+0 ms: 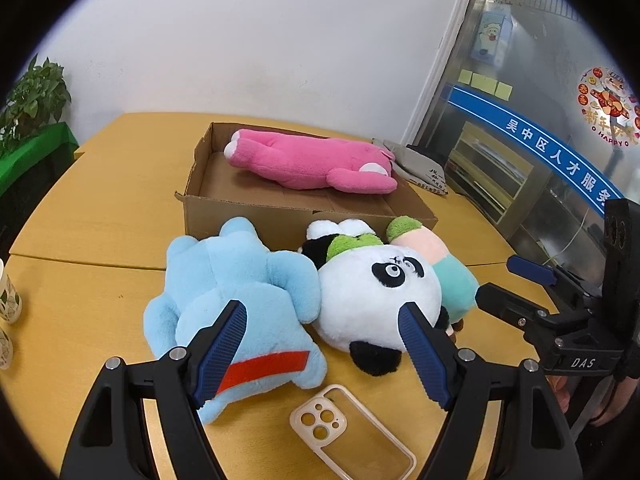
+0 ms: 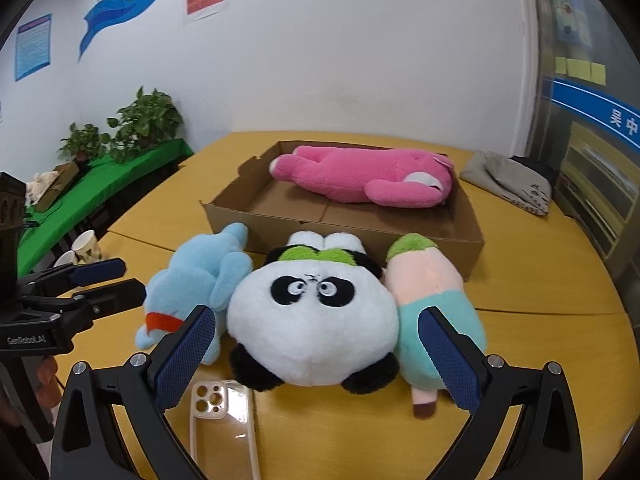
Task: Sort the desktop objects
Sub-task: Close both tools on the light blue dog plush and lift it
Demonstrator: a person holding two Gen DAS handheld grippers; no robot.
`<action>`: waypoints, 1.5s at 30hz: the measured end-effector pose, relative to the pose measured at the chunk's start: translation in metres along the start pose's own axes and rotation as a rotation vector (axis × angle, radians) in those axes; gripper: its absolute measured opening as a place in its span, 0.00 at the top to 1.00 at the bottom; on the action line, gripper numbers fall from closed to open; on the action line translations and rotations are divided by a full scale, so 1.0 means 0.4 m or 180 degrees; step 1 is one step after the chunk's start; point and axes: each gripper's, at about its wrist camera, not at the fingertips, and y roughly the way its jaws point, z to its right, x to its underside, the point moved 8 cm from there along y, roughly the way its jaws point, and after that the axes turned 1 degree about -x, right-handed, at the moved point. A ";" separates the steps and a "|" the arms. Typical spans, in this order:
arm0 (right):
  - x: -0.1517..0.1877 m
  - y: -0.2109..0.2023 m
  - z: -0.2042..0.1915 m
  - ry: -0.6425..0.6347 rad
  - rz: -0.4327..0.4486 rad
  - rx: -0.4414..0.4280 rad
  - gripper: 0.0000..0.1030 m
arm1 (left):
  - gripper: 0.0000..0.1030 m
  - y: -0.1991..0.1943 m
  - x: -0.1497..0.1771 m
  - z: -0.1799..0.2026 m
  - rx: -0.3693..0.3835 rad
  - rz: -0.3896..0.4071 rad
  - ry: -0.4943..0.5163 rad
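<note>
A pink plush [image 1: 308,164] [image 2: 360,178] lies in the shallow cardboard box [image 1: 244,210] [image 2: 248,208] at the back. In front of the box lie a blue plush [image 1: 236,300] [image 2: 204,276], a panda plush [image 1: 376,292] [image 2: 312,320] and a pink-and-teal plush [image 1: 444,264] [image 2: 432,292]. A clear phone case [image 1: 352,432] [image 2: 224,420] lies nearest me. My left gripper [image 1: 324,320] [image 2: 108,280] is open and empty above the blue plush and panda. My right gripper [image 2: 316,328] [image 1: 508,280] is open and empty, its fingers either side of the panda.
A grey cloth bag [image 1: 416,164] [image 2: 508,180] lies right of the box. Paper cups [image 1: 8,300] [image 2: 86,246] stand at the table's left edge. Potted plants [image 2: 144,120] on a green-covered bench stand left. A glass door [image 1: 540,120] is at the right.
</note>
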 end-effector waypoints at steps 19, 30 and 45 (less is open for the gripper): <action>-0.030 0.466 -0.265 -0.0502 -0.1001 -0.0696 0.24 | 0.24 0.108 0.087 -0.398 0.0051 -0.0326 -0.0978; 0.009 0.480 -0.129 -0.0527 -0.1173 -0.0276 0.23 | 0.24 0.187 0.107 -0.390 0.0403 -0.0470 -0.1063; 0.037 0.522 -0.144 -0.0546 -0.1531 -0.0454 0.22 | 0.75 0.234 0.133 -0.403 0.0356 -0.0747 -0.1102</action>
